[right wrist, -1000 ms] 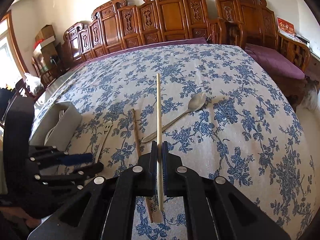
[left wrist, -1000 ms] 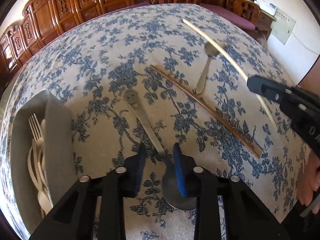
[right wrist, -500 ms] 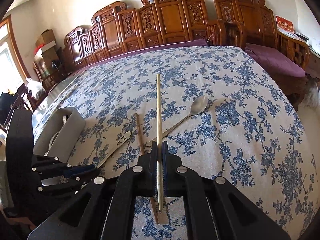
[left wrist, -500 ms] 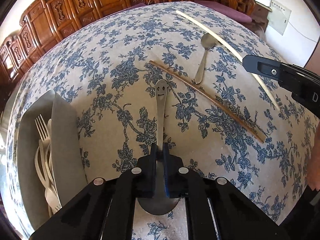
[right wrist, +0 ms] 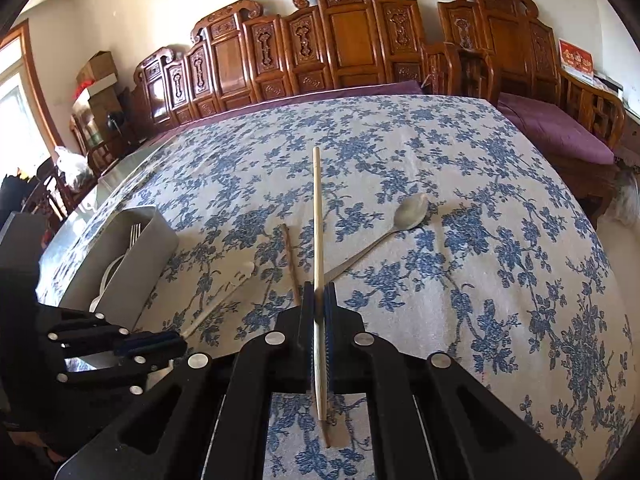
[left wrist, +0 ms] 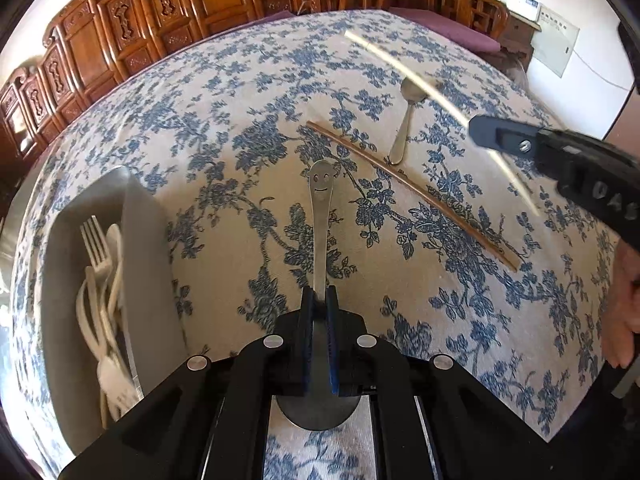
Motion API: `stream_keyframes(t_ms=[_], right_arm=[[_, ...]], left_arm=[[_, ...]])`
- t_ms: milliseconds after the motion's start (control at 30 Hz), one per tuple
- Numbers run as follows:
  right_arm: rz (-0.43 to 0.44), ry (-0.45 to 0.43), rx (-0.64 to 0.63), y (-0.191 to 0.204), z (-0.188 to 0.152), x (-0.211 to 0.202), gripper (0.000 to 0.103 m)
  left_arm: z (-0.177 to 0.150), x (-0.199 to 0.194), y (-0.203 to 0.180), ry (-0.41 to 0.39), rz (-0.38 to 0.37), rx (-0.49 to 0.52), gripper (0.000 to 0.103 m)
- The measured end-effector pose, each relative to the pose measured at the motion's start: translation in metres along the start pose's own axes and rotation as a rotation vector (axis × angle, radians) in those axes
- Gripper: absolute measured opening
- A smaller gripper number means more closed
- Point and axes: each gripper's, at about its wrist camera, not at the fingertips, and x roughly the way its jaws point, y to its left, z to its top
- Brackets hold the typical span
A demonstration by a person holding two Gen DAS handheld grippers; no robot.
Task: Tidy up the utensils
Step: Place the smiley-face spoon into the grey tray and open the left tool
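A blue-flowered cloth covers the whole worktop. Behind the far edge stands a row of carved brown wooden chairs. A purple cushion lies on the bench past the far right corner. Cardboard boxes are piled up past the far left corner, near a bright window.

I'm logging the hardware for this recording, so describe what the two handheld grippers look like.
Both are matte black plastic. The left gripper and right gripper each have two flat fingers lined with blue ribbed pads, angular cut-out arms and round silver pivot pins. Raised letters mark the right gripper's side. No cables show.
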Motion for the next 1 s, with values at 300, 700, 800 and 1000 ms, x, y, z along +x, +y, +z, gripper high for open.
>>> stream_keyframes(t_ms=[300, 700, 800, 1000], right_arm=[[0.004, 0.000, -0.040, 0.015, 0.000, 0.000, 0.006], [0.033, 0.002, -0.106, 0.043, -0.002, 0.000, 0.006], [0.049, -0.002, -0.123, 0.054, -0.003, -0.002, 0.006], [0.072, 0.004, -0.167, 0.075, -0.008, -0.003, 0.006]], left_arm=[[-0.008, -0.039, 0.012, -0.068, 0.006, -0.011, 0.005], [-0.018, -0.073, 0.044, -0.125, 0.041, -0.073, 0.005], [-0.020, -0.077, 0.053, -0.132, 0.053, -0.084, 0.005], [-0.025, -0.085, 0.075, -0.152, 0.071, -0.118, 0.005]])
